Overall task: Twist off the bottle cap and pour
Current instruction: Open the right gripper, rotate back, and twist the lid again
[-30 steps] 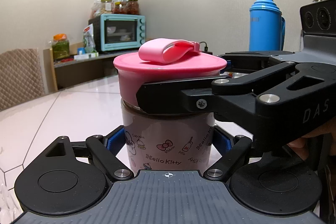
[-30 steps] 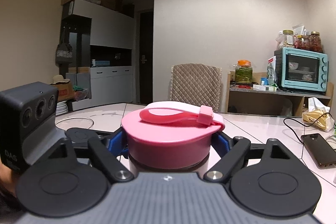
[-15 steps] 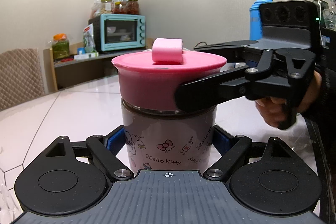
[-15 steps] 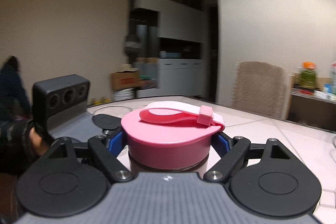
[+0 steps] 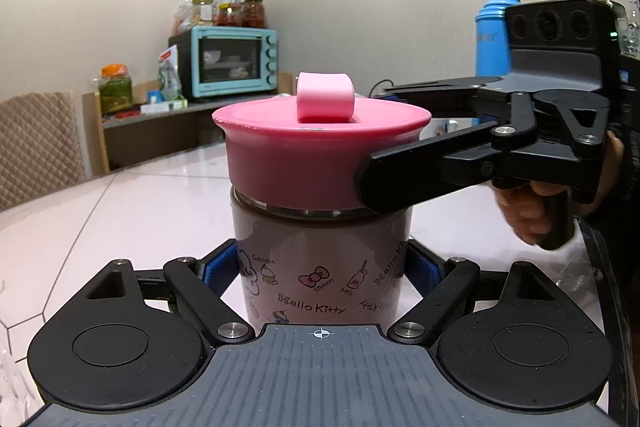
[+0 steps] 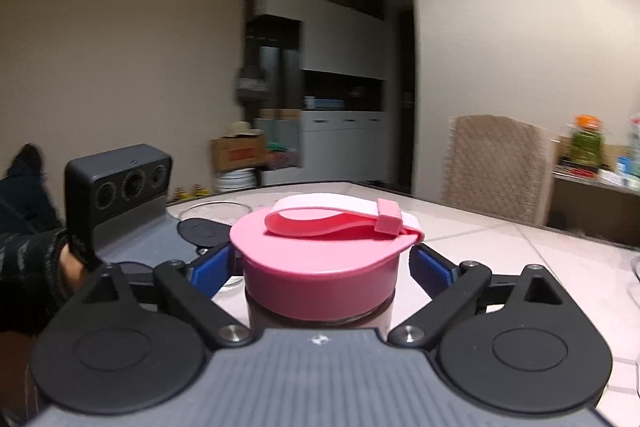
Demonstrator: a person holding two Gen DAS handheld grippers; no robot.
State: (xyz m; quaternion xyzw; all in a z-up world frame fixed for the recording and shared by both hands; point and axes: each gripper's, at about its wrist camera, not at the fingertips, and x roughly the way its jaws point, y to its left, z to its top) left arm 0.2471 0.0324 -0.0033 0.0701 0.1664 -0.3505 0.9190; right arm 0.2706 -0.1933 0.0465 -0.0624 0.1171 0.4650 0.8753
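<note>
- While the left claw (image 5: pixel 320 267) stays clamped on the bottle (image 5: pixel 320 267) body, upright on the bench (image 5: pixel 120 211), the right claw (image 6: pixel 324 267) has just been opening – pads clear of the pink cap (image 6: pixel 320 267), still astride it.
- Regrip squarely on the cap's skirt, level with the bottle – then twist again.
- Keep the bottle from turning.

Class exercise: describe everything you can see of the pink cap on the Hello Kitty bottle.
The glossy pink plastic screw cap is round, flaring to a wider flat top, where a paler pink strap loop lies folded. It sits upright and level on the brown printed Hello Kitty bottle, a metal ring showing beneath it. The right hand-held gripper has just been opening; its blue pads flank the cap with small gaps. The left hand-held gripper clamps the bottle below.
</note>
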